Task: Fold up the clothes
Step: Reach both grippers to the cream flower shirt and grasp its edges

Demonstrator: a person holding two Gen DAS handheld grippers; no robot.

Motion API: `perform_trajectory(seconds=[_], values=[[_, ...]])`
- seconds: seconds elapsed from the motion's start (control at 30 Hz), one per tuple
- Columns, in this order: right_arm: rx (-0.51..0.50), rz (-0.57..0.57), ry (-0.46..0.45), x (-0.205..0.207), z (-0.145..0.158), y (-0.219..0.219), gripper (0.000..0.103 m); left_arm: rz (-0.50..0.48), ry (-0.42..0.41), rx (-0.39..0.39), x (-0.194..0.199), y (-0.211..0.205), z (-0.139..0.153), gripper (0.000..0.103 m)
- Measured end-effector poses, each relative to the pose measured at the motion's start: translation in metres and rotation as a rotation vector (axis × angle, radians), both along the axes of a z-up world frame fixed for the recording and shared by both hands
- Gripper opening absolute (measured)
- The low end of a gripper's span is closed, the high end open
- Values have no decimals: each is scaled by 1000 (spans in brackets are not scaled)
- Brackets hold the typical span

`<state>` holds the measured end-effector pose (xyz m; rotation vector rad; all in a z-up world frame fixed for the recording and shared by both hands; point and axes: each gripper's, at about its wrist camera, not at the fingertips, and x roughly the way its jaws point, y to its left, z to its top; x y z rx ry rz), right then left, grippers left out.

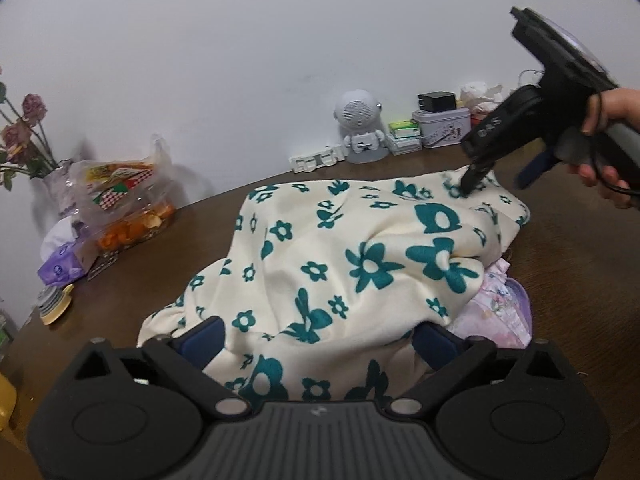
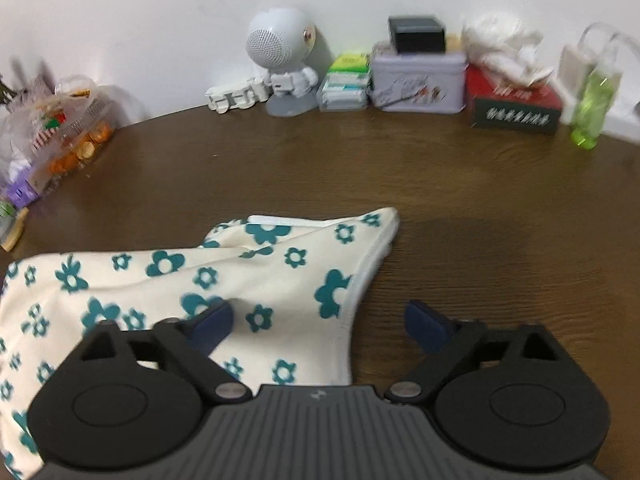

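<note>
A cream garment with teal flowers [image 1: 340, 264] lies rumpled on the brown wooden table [image 1: 580, 280]. Part of a pink-lilac garment [image 1: 500, 312] shows under its right side. My left gripper [image 1: 320, 338] is at the near edge, jaws wide apart, with a bulge of the cream cloth between the blue fingers [image 1: 204, 336]. A hand [image 1: 612, 116] holds my right gripper [image 1: 474, 184], whose tips are down on the far right corner. In the right wrist view that gripper [image 2: 320, 322] is open. One finger rests on the cream garment [image 2: 256, 280] and the other is over bare table [image 2: 480, 240].
Along the wall stand a white robot-shaped speaker [image 2: 280, 68], a lilac tin [image 2: 418, 80], a red tissue box [image 2: 516, 104] and a green bottle [image 2: 592, 104]. At the left are a clear snack bag [image 1: 124, 204], dried flowers in a vase [image 1: 28, 136] and a purple tissue pack [image 1: 60, 266].
</note>
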<state>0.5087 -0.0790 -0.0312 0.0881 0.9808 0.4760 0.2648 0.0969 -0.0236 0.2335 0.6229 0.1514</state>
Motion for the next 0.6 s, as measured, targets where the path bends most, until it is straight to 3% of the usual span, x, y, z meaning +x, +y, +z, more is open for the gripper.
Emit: perform_trajectory(seconds=[0.07,0.13,0.2,0.33,0.6], values=[[49,14,15,3,-3,2,60,-25,2,-25,0,2,0,80],[64,25,19,2,-4,5,29,-44,10,-71,-1,5,2,64],[73,31,18,1,-4,8,19,-50,9,-95,-2,8,5,56],[79,44,-14,-9,4,6,13,-70,6,-126,-9,12,12,37],[100,51,-105,-36,46,-8,12,-68,8,-122,-21,12,23,25]])
